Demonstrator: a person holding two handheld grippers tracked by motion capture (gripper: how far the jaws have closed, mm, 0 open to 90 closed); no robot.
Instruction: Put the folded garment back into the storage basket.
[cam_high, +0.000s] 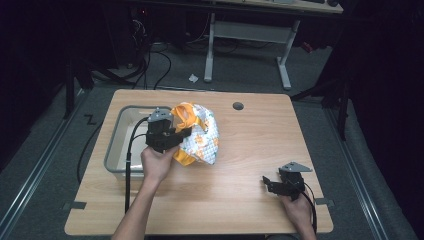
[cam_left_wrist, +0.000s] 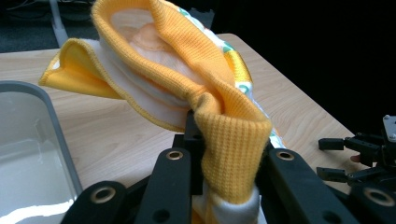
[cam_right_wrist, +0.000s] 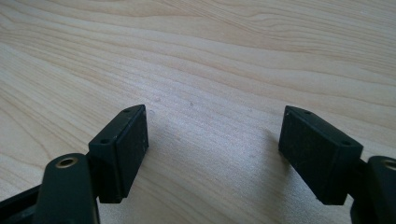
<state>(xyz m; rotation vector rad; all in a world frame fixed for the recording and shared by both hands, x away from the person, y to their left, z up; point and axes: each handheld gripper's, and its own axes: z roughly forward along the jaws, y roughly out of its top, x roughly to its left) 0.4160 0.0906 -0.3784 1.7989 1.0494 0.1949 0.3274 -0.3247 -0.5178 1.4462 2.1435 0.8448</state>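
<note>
A small garment (cam_high: 202, 136), white with an orange print and yellow ribbed trim, hangs above the wooden table (cam_high: 260, 145) just right of a grey bin (cam_high: 114, 150). My left gripper (cam_high: 184, 134) is shut on a bunched fold of it. In the left gripper view the yellow trim of the garment (cam_left_wrist: 187, 60) drapes over the closed jaws of the left gripper (cam_left_wrist: 229, 158). My right gripper (cam_high: 268, 183) rests near the table's front right, jaws wide apart. In the right gripper view the right gripper (cam_right_wrist: 212, 140) has only bare wood between its jaws.
The grey bin (cam_left_wrist: 51, 121) looks to have nothing in it. A round cable hole (cam_high: 238, 106) sits at the table's far edge. Another desk's white legs (cam_high: 285, 65) stand beyond. The right gripper (cam_left_wrist: 345, 158) shows at the far right of the left gripper view.
</note>
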